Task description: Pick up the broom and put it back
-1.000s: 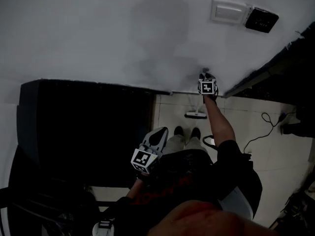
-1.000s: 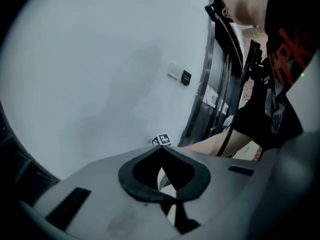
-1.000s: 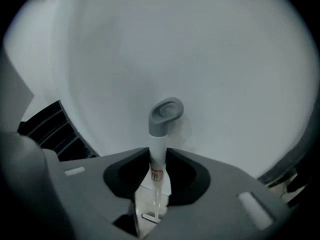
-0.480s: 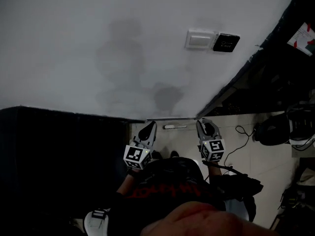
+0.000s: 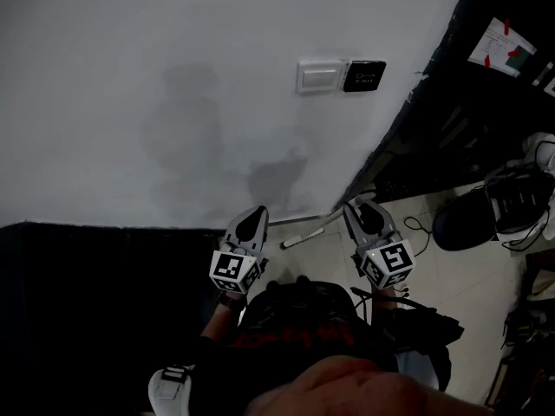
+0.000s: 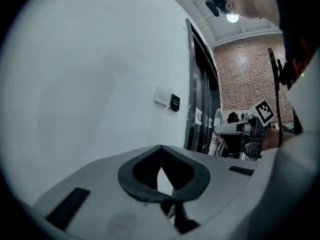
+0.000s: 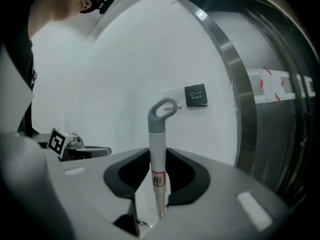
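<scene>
Clamping the broom (image 7: 156, 134) in the right gripper (image 7: 159, 156) — fingers (image 7: 189, 179) closed around the pale shaft a little below the grey hanging loop (image 7: 164, 109). Showing it at the centre of the right gripper view, roughly upright before the white wall (image 7: 100, 74), with the exit plate (image 7: 195, 96) just to the upper right of the loop. Carrying nothing in the left gripper (image 6: 160, 151): fingers (image 6: 132, 176) drawn together on bare air, tips meeting near mid-frame. Hanging side by side at lower centre of the head view, both grippers close to the body and pointing toward the wall.

Judging the broom as light but long, and gripped this near the top, likely to swing at its unseen lower end. Reading the shaft as stiff, smooth and round — apt to slide or twist through the hollow between the pads unless squeezed firmly. Favouring a second hold lower down with the free left gripper for steadier steering. Leaving the loop clear, in case putting it back means hanging it by that loop.
</scene>
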The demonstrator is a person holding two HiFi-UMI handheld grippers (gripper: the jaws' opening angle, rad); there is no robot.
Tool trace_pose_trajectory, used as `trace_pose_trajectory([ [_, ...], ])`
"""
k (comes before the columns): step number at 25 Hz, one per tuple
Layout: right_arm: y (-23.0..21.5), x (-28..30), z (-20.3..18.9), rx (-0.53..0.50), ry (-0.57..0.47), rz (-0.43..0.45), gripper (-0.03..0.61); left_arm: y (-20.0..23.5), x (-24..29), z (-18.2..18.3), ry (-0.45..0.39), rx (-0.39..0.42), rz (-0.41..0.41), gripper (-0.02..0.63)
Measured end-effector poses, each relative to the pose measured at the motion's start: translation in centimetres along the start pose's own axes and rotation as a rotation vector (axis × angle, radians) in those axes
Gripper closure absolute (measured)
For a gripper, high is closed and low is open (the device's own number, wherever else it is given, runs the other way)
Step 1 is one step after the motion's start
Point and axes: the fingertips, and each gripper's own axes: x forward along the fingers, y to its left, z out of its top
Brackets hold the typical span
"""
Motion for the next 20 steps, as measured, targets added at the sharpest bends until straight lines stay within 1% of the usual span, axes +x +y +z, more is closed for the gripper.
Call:
trace_pose_trajectory([
  [4, 0.1, -0.6, -0.9, 0.017, 0.02, -0.004, 0.48, -1.5, -0.2, -0.6, 0.034, 0.046, -0.069, 0.612],
  [5, 0.0, -0.5, -1.5, 0.014, 0.032, -0.002, 0.48, -1.9, -0.2, -0.8, 0.041, 0.048, -0.086, 0.611],
  [7, -0.2, 0.3, -3.8, 0.011, 0.072, -0.003, 0.48, -2.4, -0.1, -1.3, 0.052, 0.022, -0.113, 0.611],
  [8, -0.6, 1.1, -5.9, 0.016, 0.101, -0.011, 0.48, -2.5, 0.0, -1.7, 0.062, 0.0, -0.122, 0.611],
  [10, -1.5, 3.2, -12.2, 0.036, 0.168, -0.038, 0.48, -2.9, 0.1, -2.5, 0.096, -0.028, -0.141, 0.609],
  [11, -1.9, 4.3, -16.1, 0.046, 0.204, -0.049, 0.48, -3.5, -0.1, -3.1, 0.122, -0.028, -0.155, 0.6],
  [12, -2.1, 5.4, -20.3, 0.054, 0.25, -0.057, 0.48, -4.2, -0.3, -3.7, 0.149, -0.021, -0.168, 0.576],
  [13, -2.3, 6.6, -24.5, 0.057, 0.311, -0.061, 0.48, -4.8, -0.4, -4.3, 0.171, -0.018, -0.172, 0.578],
  [14, -2.4, 7.9, -28.6, 0.055, 0.381, -0.059, 0.48, -5.2, -0.7, -4.7, 0.188, -0.031, -0.162, 0.579],
  [15, -2.6, 9.2, -32.2, 0.052, 0.447, -0.053, 0.48, -5.3, -1.2, -5.1, 0.199, -0.06, -0.142, 0.595],
  [16, -2.8, 10.5, -34.8, 0.05, 0.491, -0.048, 0.479, -5.2, -1.8, -5.5, 0.209, -0.099, -0.111, 0.606],
  [17, -3.3, 11.9, -36.1, 0.045, 0.512, -0.046, 0.477, -5.1, -2.7, -5.9, 0.221, -0.134, -0.071, 0.611],
  [18, -4.0, 13.6, -36.6, 0.044, 0.521, -0.045, 0.477, -4.8, -3.7, -6.5, 0.237, -0.159, -0.022, 0.611],
  [20, -5.7, 17.6, -36.4, 0.081, 0.528, -0.052, 0.469, -4.0, -5.9, -8.0, 0.271, -0.2, 0.084, 0.611],
])
